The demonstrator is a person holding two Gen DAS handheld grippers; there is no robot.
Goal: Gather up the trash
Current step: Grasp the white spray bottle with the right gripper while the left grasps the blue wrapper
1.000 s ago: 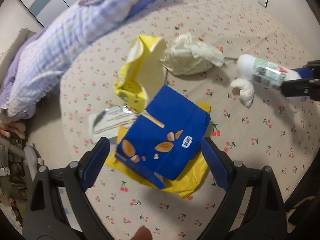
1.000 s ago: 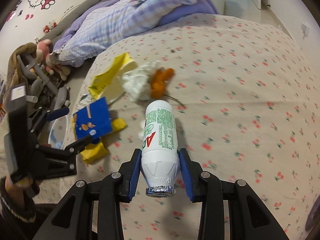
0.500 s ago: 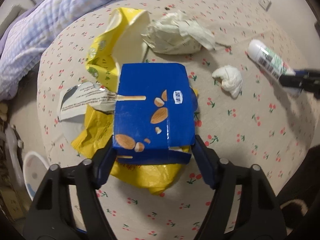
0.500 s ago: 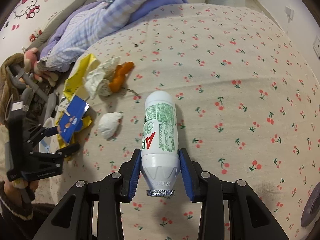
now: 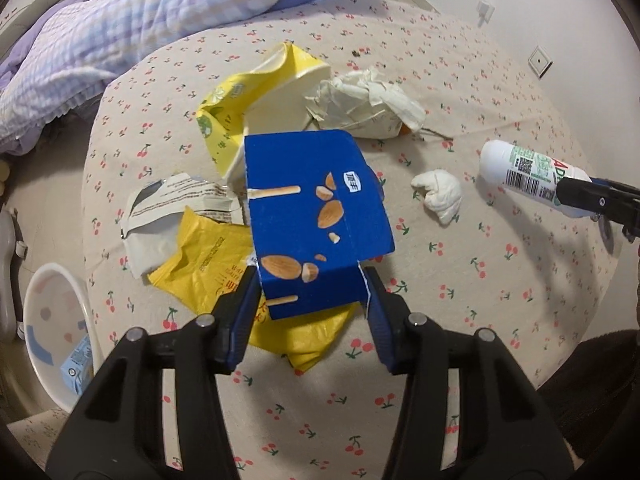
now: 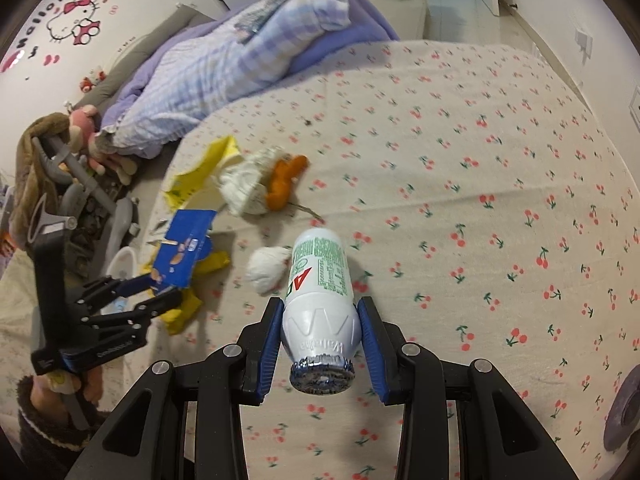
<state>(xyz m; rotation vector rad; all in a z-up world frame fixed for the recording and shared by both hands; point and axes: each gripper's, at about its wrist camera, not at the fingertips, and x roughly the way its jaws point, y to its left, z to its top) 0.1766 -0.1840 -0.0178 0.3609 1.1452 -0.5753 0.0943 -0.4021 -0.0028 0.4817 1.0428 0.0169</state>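
A blue snack box printed with almonds stands tilted over a yellow wrapper on the cherry-print bedsheet. My left gripper has its jaws closing on the box's near end, and both pads touch its sides. From the right wrist view the same blue box sits between the left gripper's fingers. My right gripper is shut on a white drink bottle with green print, held above the sheet. That bottle also shows at the right of the left wrist view.
A yellow carton, crumpled paper, a white tissue wad, torn paper and orange peel lie on the bed. A white bin stands on the floor at left. A purple quilt lies behind.
The left jaws have narrowed from wide apart to touching the blue box's sides, and the view has rolled. The right gripper has drifted away to the right with the bottle.
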